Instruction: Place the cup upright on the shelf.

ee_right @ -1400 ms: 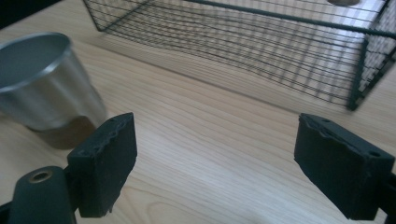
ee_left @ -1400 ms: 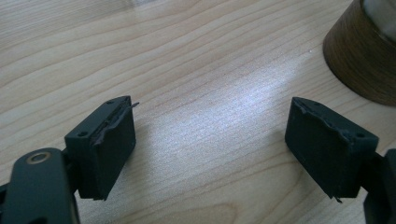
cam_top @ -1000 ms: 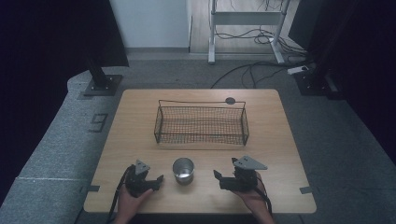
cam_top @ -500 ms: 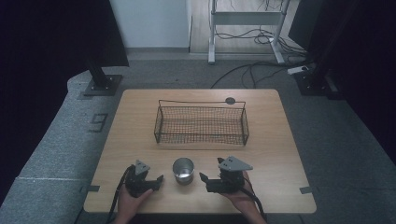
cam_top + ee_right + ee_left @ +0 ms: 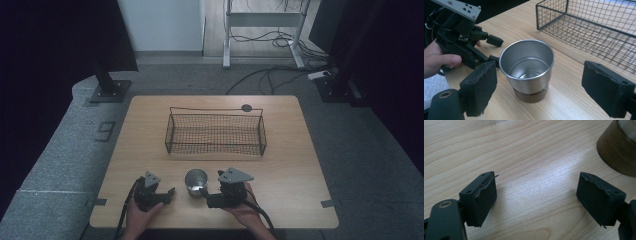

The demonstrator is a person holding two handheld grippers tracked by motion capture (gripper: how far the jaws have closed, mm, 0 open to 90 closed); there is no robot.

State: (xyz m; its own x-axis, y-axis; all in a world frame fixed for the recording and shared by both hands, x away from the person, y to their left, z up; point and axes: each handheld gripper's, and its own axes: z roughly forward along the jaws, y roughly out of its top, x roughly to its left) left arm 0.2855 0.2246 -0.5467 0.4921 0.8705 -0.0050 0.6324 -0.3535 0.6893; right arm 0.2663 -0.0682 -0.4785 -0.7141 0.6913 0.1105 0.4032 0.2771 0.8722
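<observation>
A steel cup (image 5: pixel 196 181) on a round brown base stands near the table's front edge, empty inside (image 5: pixel 527 65). My right gripper (image 5: pixel 206 196) lies just right of it and points left at it. Its jaws (image 5: pixel 541 80) are open and have just been opening a little; the cup stands right ahead of them, untouched by the pads. My left gripper (image 5: pixel 170 196) rests left of the cup, open, with bare wood between its jaws (image 5: pixel 536 195). The cup's base (image 5: pixel 619 152) shows at that view's upper right. The right gripper view also shows the left gripper (image 5: pixel 494 49) in a hand.
A black wire basket (image 5: pixel 215 134) stands empty in the middle of the wooden table (image 5: pixel 300 165), behind the cup; its near corner (image 5: pixel 586 27) is close to the cup. A small dark disc (image 5: pixel 246 107) lies by the far edge.
My right gripper has slid left along the front of the table, up to the cup. The left gripper, the cup and the basket have stayed put.
</observation>
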